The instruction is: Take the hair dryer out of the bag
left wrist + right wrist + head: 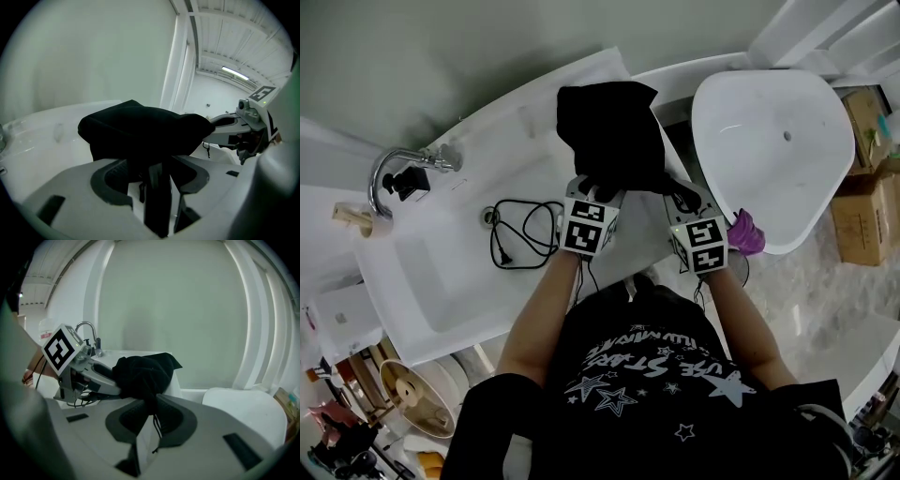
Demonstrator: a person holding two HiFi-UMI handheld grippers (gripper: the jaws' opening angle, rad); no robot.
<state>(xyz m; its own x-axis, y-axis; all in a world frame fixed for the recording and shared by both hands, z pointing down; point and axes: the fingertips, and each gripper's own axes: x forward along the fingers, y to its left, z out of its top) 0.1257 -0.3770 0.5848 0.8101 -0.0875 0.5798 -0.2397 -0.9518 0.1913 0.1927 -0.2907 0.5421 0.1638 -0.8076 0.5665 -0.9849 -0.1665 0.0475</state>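
Note:
A black cloth bag lies bunched on the white counter between the sink and a white basin. No hair dryer shows; whether it is inside the bag I cannot tell. My left gripper is at the bag's near left edge. In the left gripper view its jaws stand apart with a strip of the bag hanging between them. My right gripper is at the bag's near right edge. In the right gripper view it is shut on a fold of the bag, and a thin drawstring dangles below.
A black cable lies coiled in the sink, left of the bag, under a chrome faucet. A white basin stands at the right with a purple thing beside it. Cardboard boxes sit on the floor at far right.

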